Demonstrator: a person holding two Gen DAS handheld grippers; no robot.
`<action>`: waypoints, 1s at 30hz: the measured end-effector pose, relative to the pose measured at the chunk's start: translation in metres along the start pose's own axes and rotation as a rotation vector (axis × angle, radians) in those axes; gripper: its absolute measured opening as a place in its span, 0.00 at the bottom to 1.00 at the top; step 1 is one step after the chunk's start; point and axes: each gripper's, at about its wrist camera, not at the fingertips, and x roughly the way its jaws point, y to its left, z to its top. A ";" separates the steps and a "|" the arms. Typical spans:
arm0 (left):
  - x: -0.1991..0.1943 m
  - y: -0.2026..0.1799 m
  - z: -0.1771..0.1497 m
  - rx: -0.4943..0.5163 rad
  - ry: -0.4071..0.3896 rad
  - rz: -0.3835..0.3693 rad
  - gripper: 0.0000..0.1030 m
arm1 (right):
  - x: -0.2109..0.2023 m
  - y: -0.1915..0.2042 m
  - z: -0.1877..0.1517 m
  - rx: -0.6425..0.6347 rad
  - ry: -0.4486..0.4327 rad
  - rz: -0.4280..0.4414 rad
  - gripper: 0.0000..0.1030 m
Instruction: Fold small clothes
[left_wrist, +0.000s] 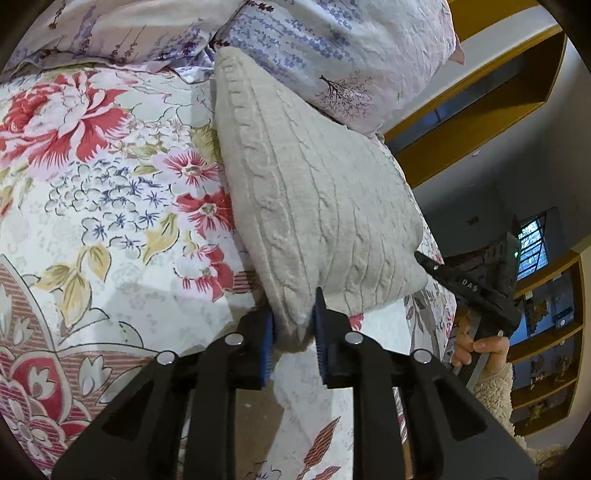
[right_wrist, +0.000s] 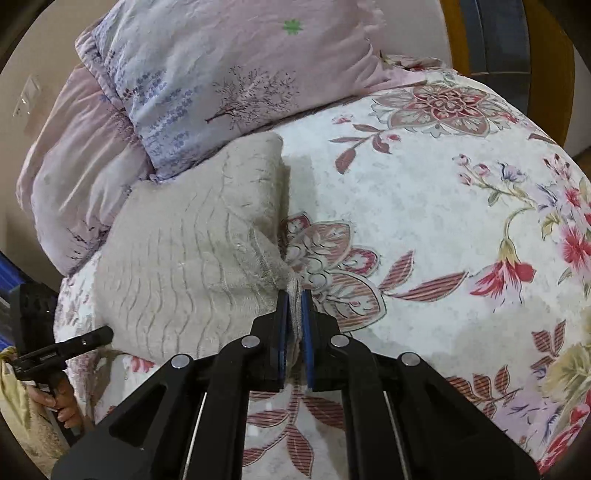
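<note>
A cream cable-knit garment (left_wrist: 317, 192) lies folded on the floral bedsheet (left_wrist: 103, 206). My left gripper (left_wrist: 293, 308) is shut on its near corner, blue pads pressing the thick knit edge. In the right wrist view the same garment (right_wrist: 192, 258) spreads to the left, and my right gripper (right_wrist: 294, 295) is shut on its right corner, jaws nearly touching. The right gripper also shows in the left wrist view (left_wrist: 424, 258), its tip at the garment's far edge. The left gripper (right_wrist: 103, 334) shows at the lower left of the right wrist view.
Lilac floral pillows (right_wrist: 229, 74) and a bunched pink quilt (right_wrist: 74, 177) lie at the head of the bed, touching the garment's far end. Wooden shelving (left_wrist: 546, 332) stands beyond the bed's edge. The floral sheet (right_wrist: 443, 221) stretches to the right.
</note>
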 end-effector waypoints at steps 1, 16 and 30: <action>-0.003 -0.001 0.001 0.005 0.008 -0.002 0.26 | -0.004 0.000 0.003 0.007 0.004 0.017 0.12; 0.002 0.021 0.089 -0.175 -0.116 0.028 0.75 | 0.057 0.004 0.087 0.250 0.053 0.183 0.53; 0.032 0.016 0.105 -0.119 -0.115 0.092 0.75 | 0.079 0.041 0.117 -0.038 -0.064 -0.084 0.09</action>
